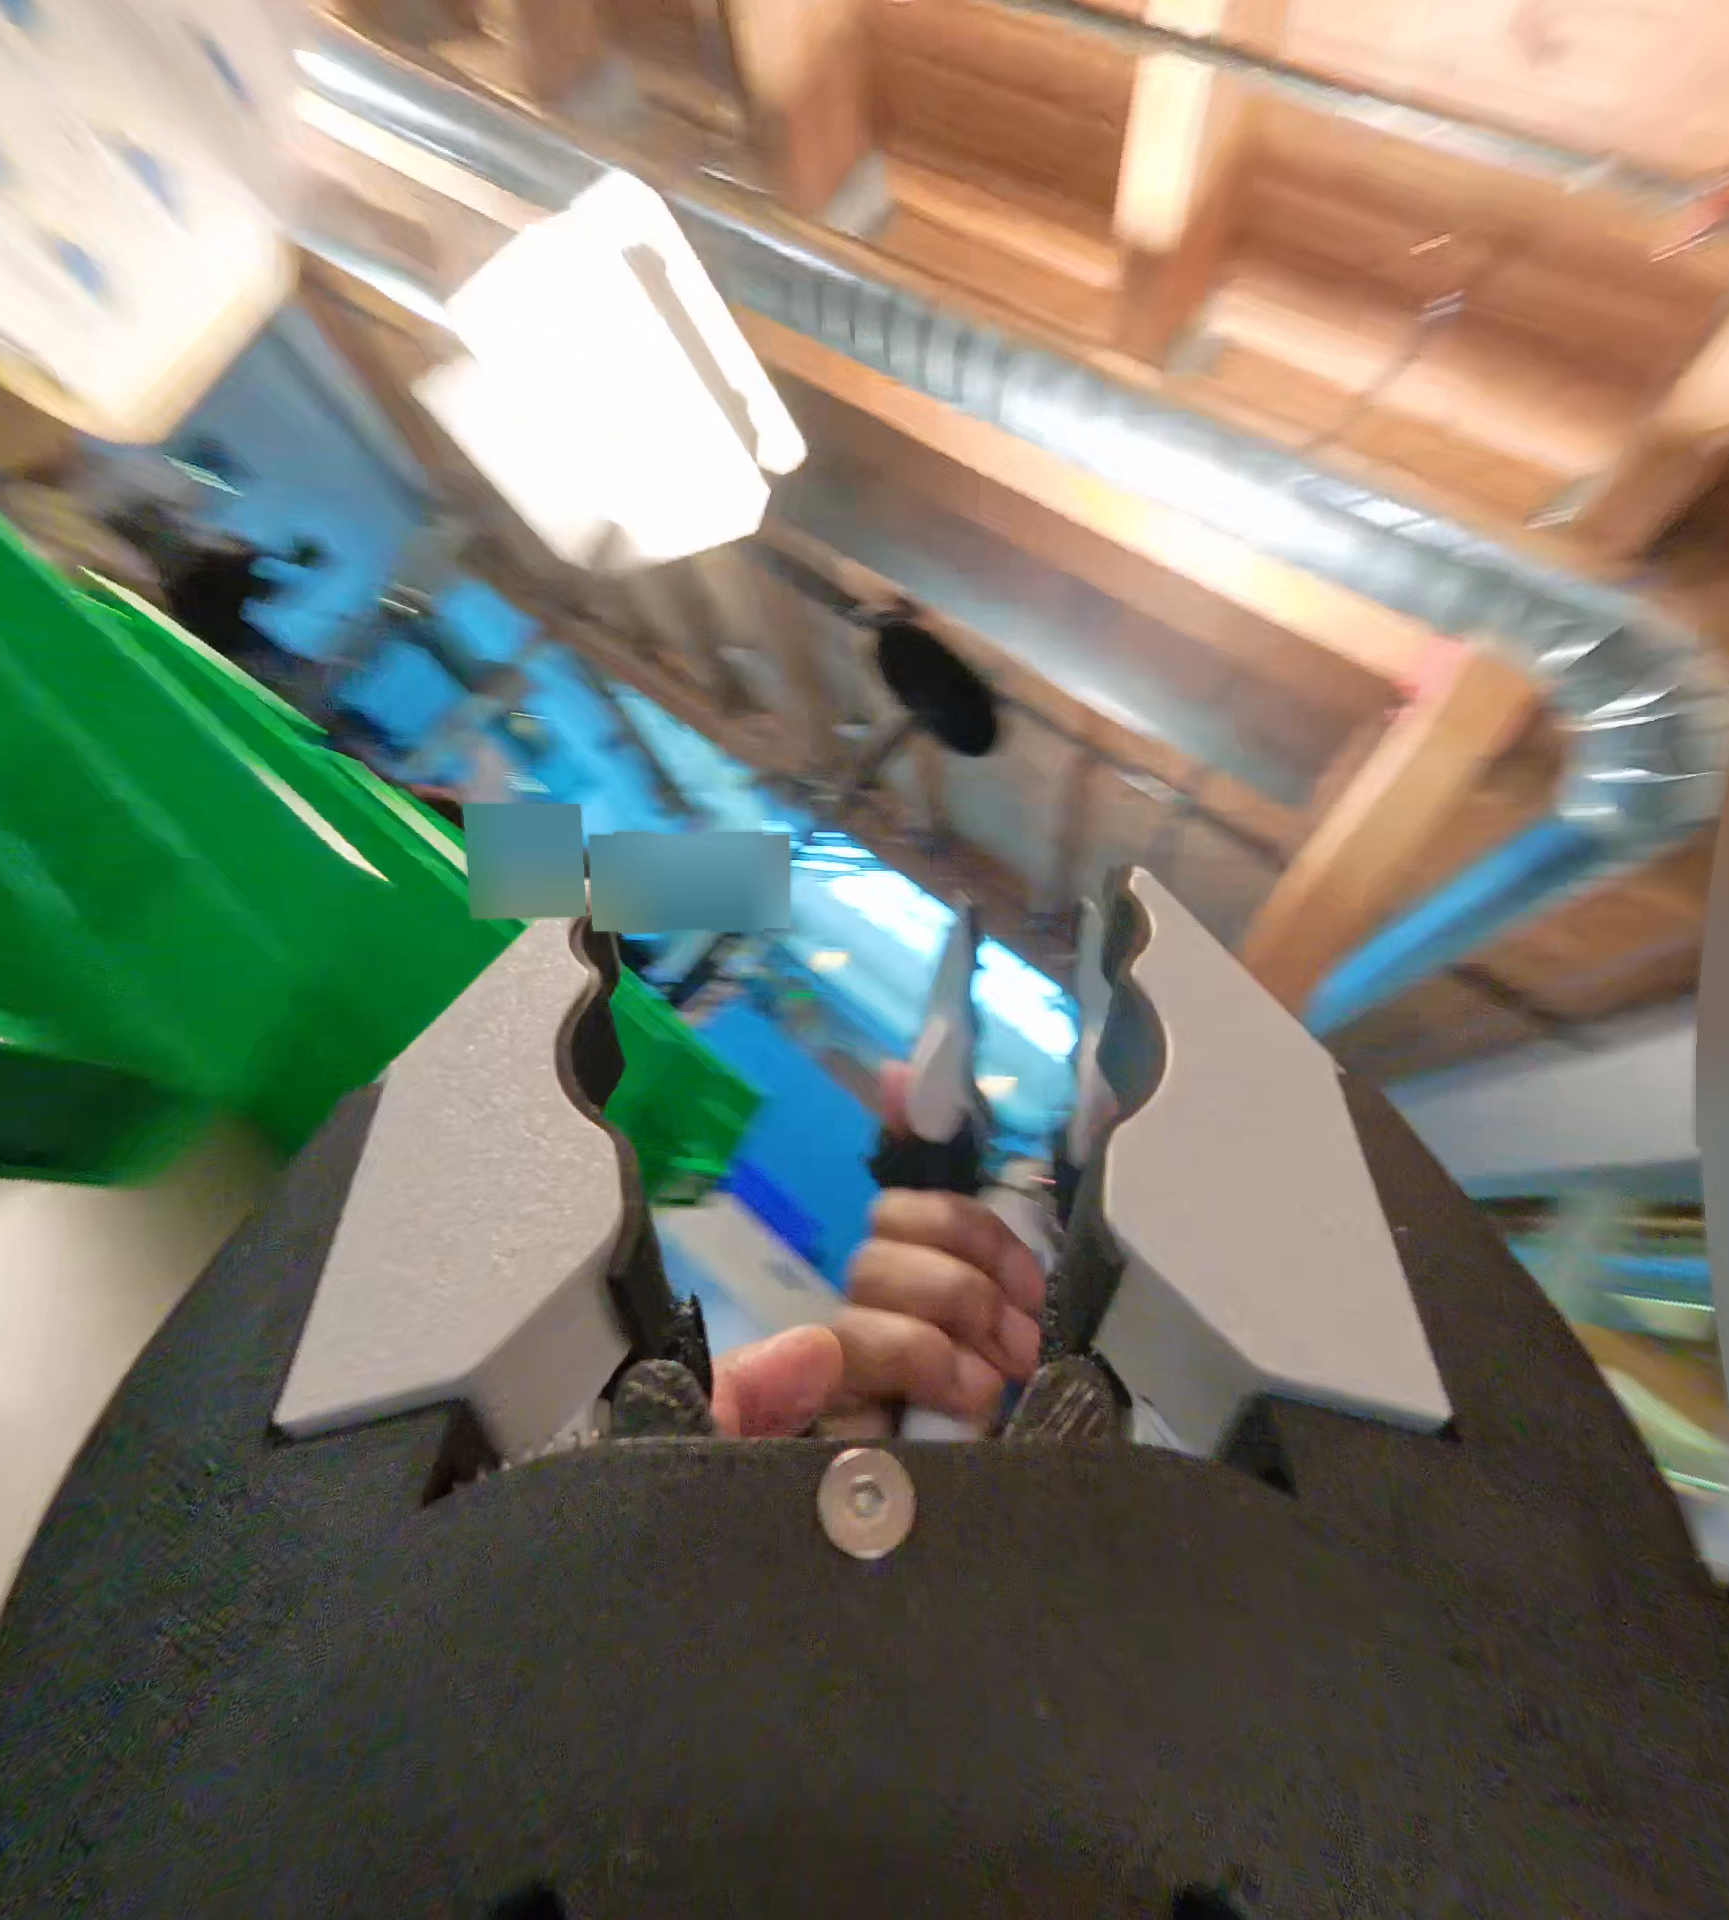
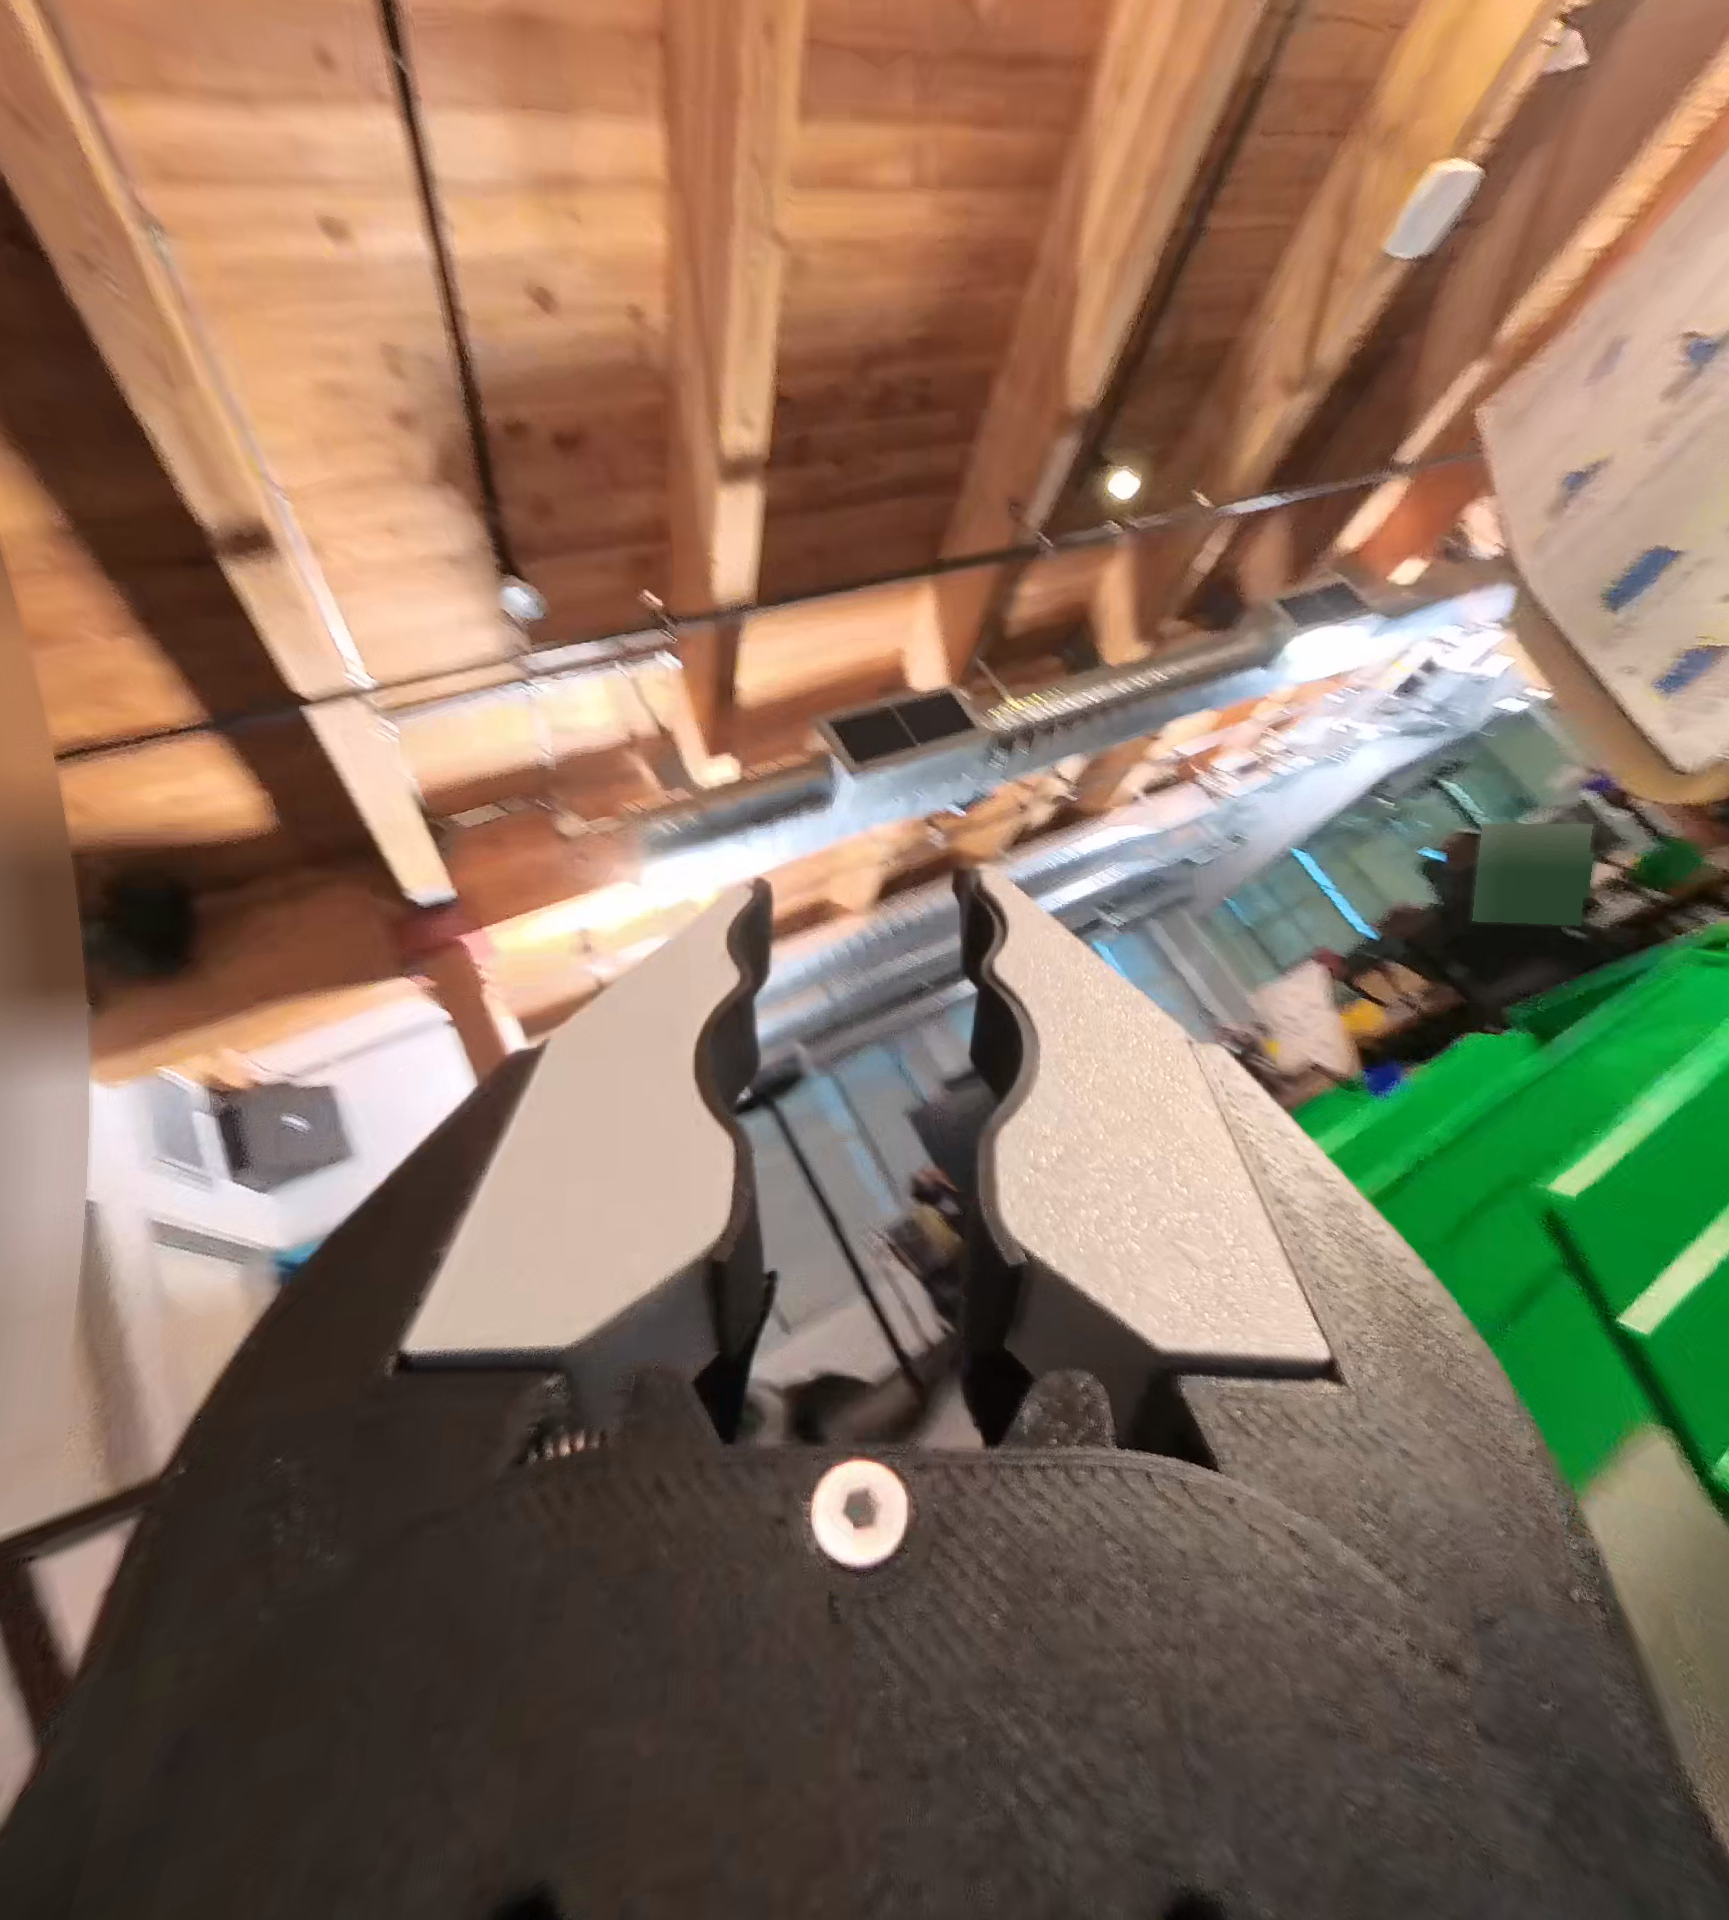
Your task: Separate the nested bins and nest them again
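Both views are tilted up towards the ceiling and blurred. In the left wrist view, green bins (image 1: 112, 831) fill the left side, with their edge just behind my left finger (image 1: 486, 1143). My left gripper (image 1: 860, 914) is wide open with nothing between its pads. Through its gap I see the right gripper (image 1: 1016, 1039) farther off, held by a hand (image 1: 943, 1320). In the right wrist view, my right gripper (image 2: 862, 894) has its fingers apart and nothing between them. The green bins (image 2: 1618, 1195) lie to its lower right, apart from it.
Wooden ceiling beams (image 2: 735, 312) and a silver duct (image 1: 1255, 468) run overhead. A white box-shaped fixture (image 1: 611, 374) hangs above the left gripper. A white panel with blue marks (image 2: 1691, 468) shows at the upper right. A person stands far off (image 2: 1462, 914).
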Demonstrator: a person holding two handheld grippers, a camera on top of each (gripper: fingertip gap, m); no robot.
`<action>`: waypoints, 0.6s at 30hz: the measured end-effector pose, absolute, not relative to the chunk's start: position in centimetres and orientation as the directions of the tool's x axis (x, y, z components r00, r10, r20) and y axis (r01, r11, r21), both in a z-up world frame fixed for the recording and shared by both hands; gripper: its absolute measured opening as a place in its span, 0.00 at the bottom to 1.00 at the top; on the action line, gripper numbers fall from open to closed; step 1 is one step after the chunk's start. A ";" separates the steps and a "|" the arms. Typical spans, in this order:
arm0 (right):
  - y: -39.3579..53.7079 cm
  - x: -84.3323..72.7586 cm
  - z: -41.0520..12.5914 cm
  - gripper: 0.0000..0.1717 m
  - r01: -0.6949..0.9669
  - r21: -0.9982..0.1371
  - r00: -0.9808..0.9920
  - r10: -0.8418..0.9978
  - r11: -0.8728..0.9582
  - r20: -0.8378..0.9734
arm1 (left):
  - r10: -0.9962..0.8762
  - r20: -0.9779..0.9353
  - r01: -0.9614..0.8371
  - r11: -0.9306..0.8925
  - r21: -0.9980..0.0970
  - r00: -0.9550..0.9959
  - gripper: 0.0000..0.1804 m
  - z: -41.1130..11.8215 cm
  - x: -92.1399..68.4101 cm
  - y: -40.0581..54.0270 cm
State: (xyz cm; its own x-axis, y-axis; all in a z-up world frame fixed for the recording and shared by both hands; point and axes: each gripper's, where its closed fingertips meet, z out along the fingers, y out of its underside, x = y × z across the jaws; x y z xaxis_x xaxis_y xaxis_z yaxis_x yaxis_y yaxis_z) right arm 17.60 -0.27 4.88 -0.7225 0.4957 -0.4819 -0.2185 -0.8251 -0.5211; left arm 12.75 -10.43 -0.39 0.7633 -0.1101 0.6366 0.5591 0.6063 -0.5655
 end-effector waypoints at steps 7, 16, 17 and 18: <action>0.9 12.7 -1.1 0.15 -0.157 -0.697 -0.488 0.669 -0.699 -0.561 | 0.738 0.234 0.188 0.147 -0.971 0.633 0.51 0.8 -0.7 -21.2; 1.6 9.6 -5.9 0.15 -0.029 -0.838 -0.288 0.808 -0.544 -0.514 | 0.885 -0.056 0.538 -0.330 -0.776 0.463 0.75 -3.7 -15.5 -25.1; 1.1 9.6 -6.0 0.15 -0.022 -0.855 -0.291 0.821 -0.518 -0.490 | 0.886 -0.067 0.575 -0.354 -0.738 0.460 0.77 -4.3 -16.3 -24.9; 0.6 9.7 -6.1 0.15 -0.019 -0.875 -0.299 0.838 -0.484 -0.457 | 0.885 -0.082 0.595 -0.374 -0.711 0.459 0.79 -4.6 -17.1 -24.6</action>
State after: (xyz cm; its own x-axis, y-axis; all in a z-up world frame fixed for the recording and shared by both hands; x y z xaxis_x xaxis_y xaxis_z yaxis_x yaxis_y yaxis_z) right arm 9.68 0.60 -6.06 -0.2992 0.8379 -0.4566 -0.0193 -0.4837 -0.8750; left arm -17.05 -24.63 -4.56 0.4588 0.8847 -0.0820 0.5950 -0.3745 -0.7111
